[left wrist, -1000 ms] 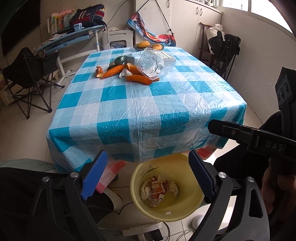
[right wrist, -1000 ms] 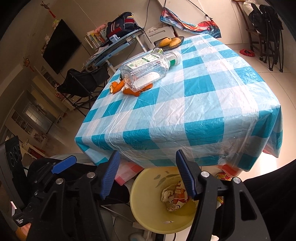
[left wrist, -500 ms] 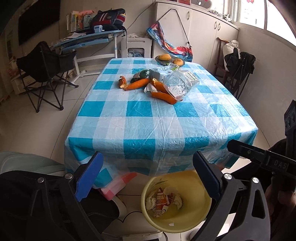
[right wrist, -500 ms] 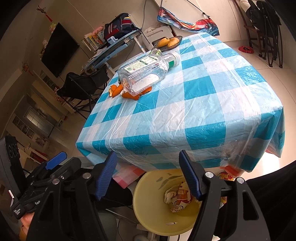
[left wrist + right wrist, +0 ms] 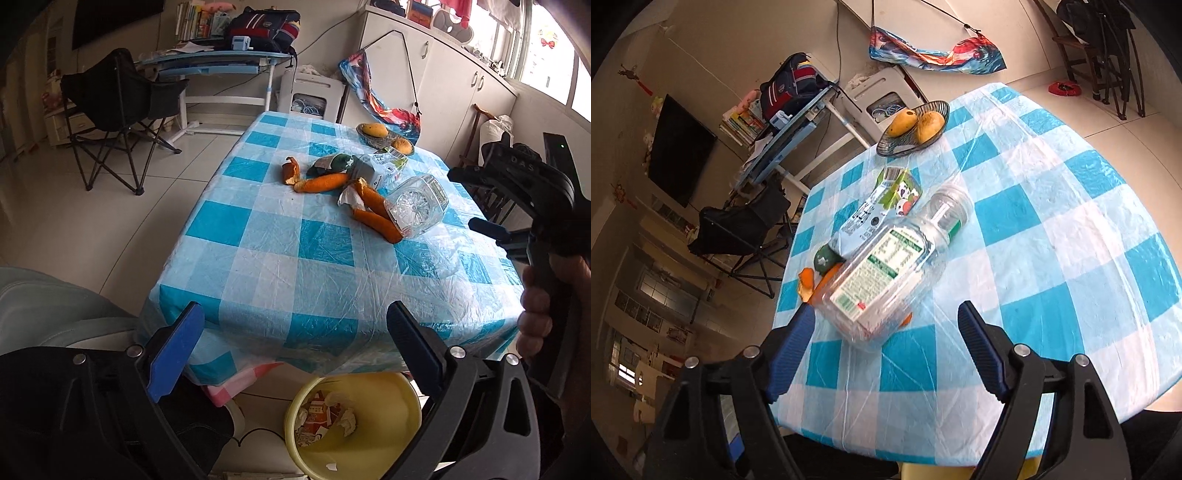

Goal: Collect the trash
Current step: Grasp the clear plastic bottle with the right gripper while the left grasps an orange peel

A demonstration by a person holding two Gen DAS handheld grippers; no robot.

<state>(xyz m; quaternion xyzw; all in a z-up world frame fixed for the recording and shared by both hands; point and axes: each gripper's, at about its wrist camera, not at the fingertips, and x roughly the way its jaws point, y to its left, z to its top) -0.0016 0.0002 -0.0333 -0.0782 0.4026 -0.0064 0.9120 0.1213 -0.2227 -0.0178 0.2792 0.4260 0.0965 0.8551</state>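
Clear plastic, the empty bottle (image 5: 892,275) lay on its side among orange peels (image 5: 376,218) and a crushed carton (image 5: 873,218) mid-table, on the checked plastic tablecloth (image 5: 1052,229). The right gripper (image 5: 886,332) hung just short of its base, jaws opening and empty; the left gripper (image 5: 295,343) stood wide, holding nothing, above the yellow bin (image 5: 388,410) below the near table edge. A squeeze on that slick, rounded wall could likely send the bottle skidding into the peels. Bare cloth right of the bottle offered room; the fruit bowl (image 5: 914,129) sat well apart.
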